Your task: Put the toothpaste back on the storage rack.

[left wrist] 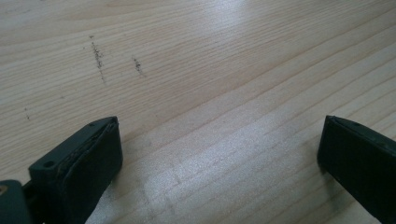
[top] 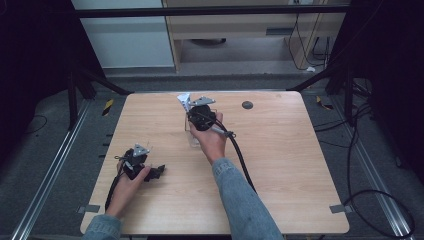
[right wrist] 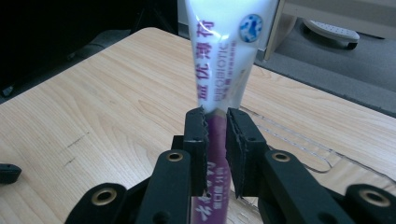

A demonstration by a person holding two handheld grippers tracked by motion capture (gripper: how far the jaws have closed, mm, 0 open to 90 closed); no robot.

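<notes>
My right gripper (top: 192, 108) (right wrist: 216, 123) is shut on a white and purple tube (right wrist: 224, 60) with printed lettering. The pads pinch it where the white part turns purple, and the tube stands roughly upright, its white end (top: 184, 99) sticking out above the jaws. A clear plastic container (top: 193, 136) (right wrist: 301, 145) lies on the table just below and behind that hand. My left gripper (top: 157, 171) (left wrist: 219, 135) rests low on the wooden table (top: 280, 165) at the front left. Its jaws stand wide open over bare wood, with nothing between them.
A small dark round disc (top: 247, 105) lies near the table's far edge, right of the right gripper. The right gripper's black cable (top: 242, 162) trails along the forearm towards the front. Dark scuff marks (left wrist: 98, 58) show on the wood ahead of the left gripper.
</notes>
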